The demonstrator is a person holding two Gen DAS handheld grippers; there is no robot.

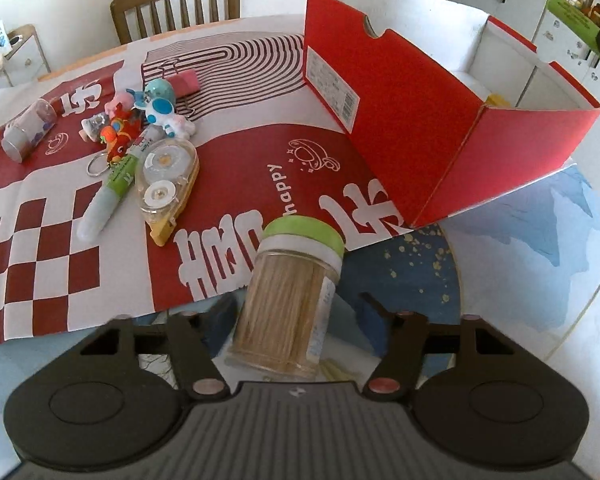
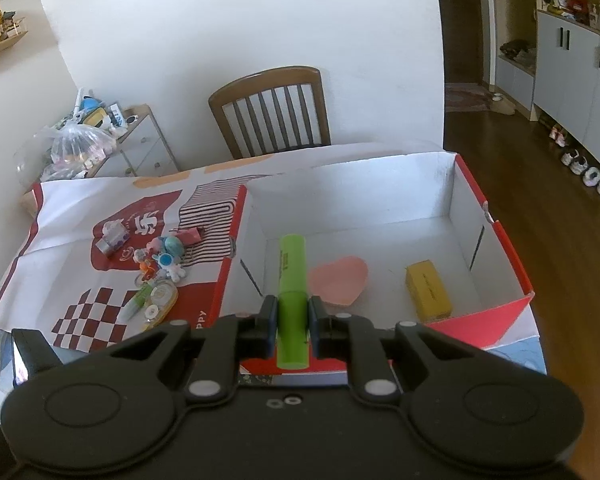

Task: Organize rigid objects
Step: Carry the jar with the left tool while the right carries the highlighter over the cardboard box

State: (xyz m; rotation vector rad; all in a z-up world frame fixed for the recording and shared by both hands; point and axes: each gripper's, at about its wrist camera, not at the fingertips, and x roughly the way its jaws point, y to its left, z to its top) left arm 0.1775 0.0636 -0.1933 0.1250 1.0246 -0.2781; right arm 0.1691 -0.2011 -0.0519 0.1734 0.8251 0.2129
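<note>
A green highlighter (image 2: 292, 304) is clamped between the fingers of the right gripper (image 2: 292, 326) above the near wall of the red box (image 2: 500, 316), where a pink heart-shaped pad (image 2: 340, 280) and a yellow block (image 2: 428, 296) are seen on the floor. The left gripper (image 1: 292, 312) is spread wide around a toothpick jar (image 1: 288, 304) lying at the table's near edge; contact cannot be made out. The jar's base is partly cut off by the gripper body. Small toys (image 1: 140, 120) are clustered toward the table's far left corner.
</note>
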